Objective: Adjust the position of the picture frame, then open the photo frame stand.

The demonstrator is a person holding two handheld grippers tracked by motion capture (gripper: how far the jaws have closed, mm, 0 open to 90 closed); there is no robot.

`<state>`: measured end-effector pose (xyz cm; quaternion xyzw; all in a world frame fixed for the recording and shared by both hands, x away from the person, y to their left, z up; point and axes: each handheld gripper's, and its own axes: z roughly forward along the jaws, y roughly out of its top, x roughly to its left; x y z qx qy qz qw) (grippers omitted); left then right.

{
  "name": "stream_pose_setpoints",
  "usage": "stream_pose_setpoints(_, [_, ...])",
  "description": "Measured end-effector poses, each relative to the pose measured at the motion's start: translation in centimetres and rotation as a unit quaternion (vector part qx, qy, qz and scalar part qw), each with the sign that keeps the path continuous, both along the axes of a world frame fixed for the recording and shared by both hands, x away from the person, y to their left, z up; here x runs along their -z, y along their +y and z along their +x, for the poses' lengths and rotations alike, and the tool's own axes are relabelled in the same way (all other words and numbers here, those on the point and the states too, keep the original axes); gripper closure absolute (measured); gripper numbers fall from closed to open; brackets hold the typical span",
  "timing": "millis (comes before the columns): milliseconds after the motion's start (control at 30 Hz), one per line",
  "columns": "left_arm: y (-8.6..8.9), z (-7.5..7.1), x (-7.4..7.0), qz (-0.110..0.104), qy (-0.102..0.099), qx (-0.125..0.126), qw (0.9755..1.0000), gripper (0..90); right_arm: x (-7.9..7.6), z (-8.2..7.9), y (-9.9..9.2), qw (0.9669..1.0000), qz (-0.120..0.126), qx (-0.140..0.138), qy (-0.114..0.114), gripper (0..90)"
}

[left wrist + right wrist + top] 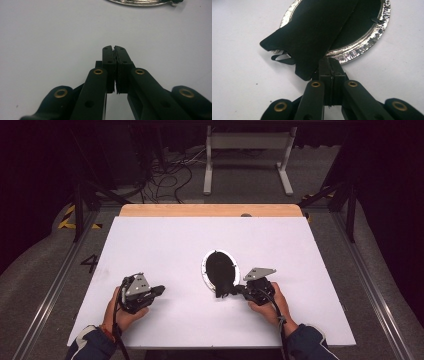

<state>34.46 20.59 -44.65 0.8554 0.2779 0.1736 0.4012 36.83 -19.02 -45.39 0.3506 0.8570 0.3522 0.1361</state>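
Gripping black cloth (317,30) edge with my right claw (331,65), jaws pressed tight, cloth corner pinched at their tips; cloth drapes over silver-rimmed oval dish (362,47) just ahead. On high view right claw (243,291) sits at dish (205,270) near edge, mid white tabletop (165,245). My left claw (159,290) closed on nothing, jaws together, resting on tabletop well left of dish. Wooden strip (210,210) at far edge.

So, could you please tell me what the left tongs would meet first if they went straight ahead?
Probably the silver rim of the oval tray; only bare white table lies before it.
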Motion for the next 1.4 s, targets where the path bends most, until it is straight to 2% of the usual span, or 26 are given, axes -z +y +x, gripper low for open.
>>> stream_pose_setpoints(133, [2.0, -0.5, -0.1, -0.021, 0.005, -0.020, 0.9996, 87.8, -0.1, -1.1, 0.8, 0.9999, -0.005, -0.012, 0.003, 90.0])
stream_pose_setpoints(200, [2.5, -0.8, 0.2, -0.021, 0.009, -0.025, 0.9994, 87.7, 0.0, -1.4, 1.0, 0.9998, -0.007, -0.018, 0.002, 90.0])
stream_pose_setpoints(333, [2.9, -1.1, 0.6, -0.022, 0.017, -0.026, 0.9993, 87.1, 0.0, -1.7, 1.5, 0.9996, -0.004, -0.028, 0.006, 90.0])
stream_pose_setpoints(467, [3.1, -1.1, 0.7, -0.022, 0.010, -0.027, 0.9994, 83.4, 0.0, -2.1, 2.0, 0.9993, -0.008, -0.036, 0.002, 90.0])
stream_pose_setpoints(533, [3.1, -0.8, 0.7, -0.020, 0.007, -0.027, 0.9994, 82.5, -0.1, -2.1, 2.3, 0.9990, -0.019, -0.042, 0.000, 89.4])
stream_pose_setpoints(600, [3.2, -0.6, 0.9, -0.020, 0.011, -0.024, 0.9994, 81.1, -0.1, -2.0, 2.1, 0.9989, -0.013, -0.046, 0.004, 88.1])
stream_pose_setpoints(633, [3.2, -0.6, 1.1, -0.021, 0.017, -0.031, 0.9992, 77.2, -0.1, -1.9, 1.8, 0.9987, -0.006, -0.050, 0.007, 85.1])
stream_pose_setpoints(733, [3.3, -0.8, 1.1, -0.014, 0.018, -0.032, 0.9992, 68.6, -0.4, -2.1, 1.4, 0.9984, -0.009, -0.055, 0.005, 86.2])
stream_pose_setpoints(833, [3.4, -1.1, 1.0, -0.011, 0.008, -0.038, 0.9992, 60.2, -1.1, -2.4, 0.6, 0.9990, -0.005, -0.044, -0.006, 85.2])
stream_pose_setpoints(933, [3.6, -1.2, 1.2, -0.014, 0.008, -0.046, 0.9988, 49.9, -1.2, -2.8, -0.2, 0.9992, -0.003, -0.039, -0.010, 81.4])
stream_pose_setpoints(1033, [3.6, -1.1, 1.4, -0.017, 0.011, -0.053, 0.9984, 41.2, -1.2, -3.0, -0.3, 0.9987, -0.003, -0.050, -0.012, 79.9])
stream_pose_setpoints(1100, [3.6, -1.1, 1.5, -0.011, 0.019, -0.056, 0.9982, 34.3, -1.2, -3.0, -0.3, 0.9982, -0.005, -0.058, -0.012, 80.1])
stream_pose_setpoints(1400, [3.5, -1.2, 1.5, -0.012, 0.019, -0.058, 0.9981, 26.0, -0.7, -2.6, 0.1, 0.9973, -0.002, -0.074, 0.003, 73.1])
